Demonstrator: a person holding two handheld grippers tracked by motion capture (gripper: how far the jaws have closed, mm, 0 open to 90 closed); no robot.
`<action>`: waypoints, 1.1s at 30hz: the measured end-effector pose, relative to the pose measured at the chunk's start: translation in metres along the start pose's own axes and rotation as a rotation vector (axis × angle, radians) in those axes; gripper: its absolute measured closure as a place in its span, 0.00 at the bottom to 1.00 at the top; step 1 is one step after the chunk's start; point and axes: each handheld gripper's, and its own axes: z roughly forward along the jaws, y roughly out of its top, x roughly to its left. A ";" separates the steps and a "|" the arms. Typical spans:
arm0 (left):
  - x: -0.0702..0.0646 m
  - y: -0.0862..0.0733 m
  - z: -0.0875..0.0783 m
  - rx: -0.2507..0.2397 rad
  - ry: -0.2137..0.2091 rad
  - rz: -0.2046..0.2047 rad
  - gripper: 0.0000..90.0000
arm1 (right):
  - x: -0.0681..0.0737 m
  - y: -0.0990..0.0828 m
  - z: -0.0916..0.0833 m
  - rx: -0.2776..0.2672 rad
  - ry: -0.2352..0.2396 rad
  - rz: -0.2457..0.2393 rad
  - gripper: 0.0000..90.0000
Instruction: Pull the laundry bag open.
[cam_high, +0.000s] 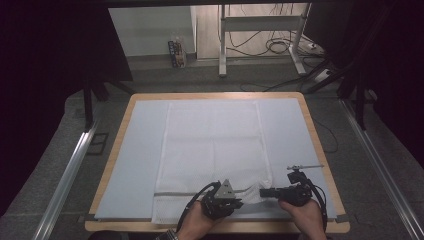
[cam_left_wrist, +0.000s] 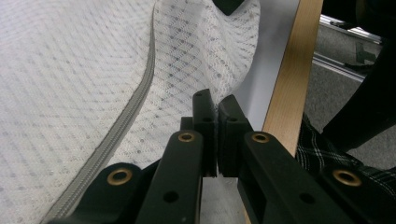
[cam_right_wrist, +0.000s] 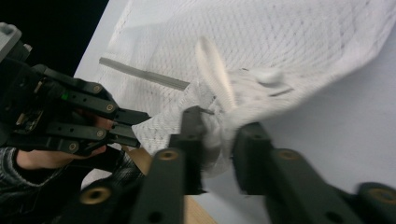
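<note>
I work on the white mesh bag (cam_high: 212, 150), which lies flat in the middle of the table (cam_high: 320, 145) on a pale blue mat (cam_high: 137, 150), its zipper end near the front edge. My left gripper (cam_high: 222, 198) is at the front edge of the bag, a little to the right of the middle. Its fingers (cam_left_wrist: 205, 119) are closed together and they pinch the mesh hem. My right gripper (cam_high: 267, 192) is near the front right corner of the bag. Its fingers (cam_right_wrist: 191, 140) stand close around a bunched piece of mesh beside the zipper (cam_right_wrist: 140, 73). I believe they grip it, but the picture is blurred and I cannot see the pads pressing.

What can go wrong: if the right fingers hold only a thin fold of mesh, it can slip out when I pull, and the bag drops back on the mat. If both hands pull apart too strongly, the mesh can stretch or tear by the zipper. The front edge of the table is very near, so the loose corner can also slide over it.

The high view gives me the whole bag and the place of both hands, but the grip is too small to judge there. The left gripper view shows the closed fingers and the grey zipper line (cam_left_wrist: 126, 121) clearly. The right gripper view shows the white pull tab (cam_right_wrist: 215, 74) and the left gripper (cam_right_wrist: 133, 123) from the side.
</note>
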 end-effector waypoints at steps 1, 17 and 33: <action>0.000 0.000 0.000 0.001 -0.003 -0.001 0.98 | 0.000 0.000 0.000 0.001 0.001 -0.005 0.90; 0.023 0.009 -0.028 0.004 -0.107 -0.019 0.37 | 0.009 -0.008 -0.007 0.030 -0.156 -0.248 0.95; 0.058 0.069 -0.004 -0.019 -0.052 -0.001 0.36 | 0.013 -0.012 -0.008 -0.004 -0.168 -0.395 0.95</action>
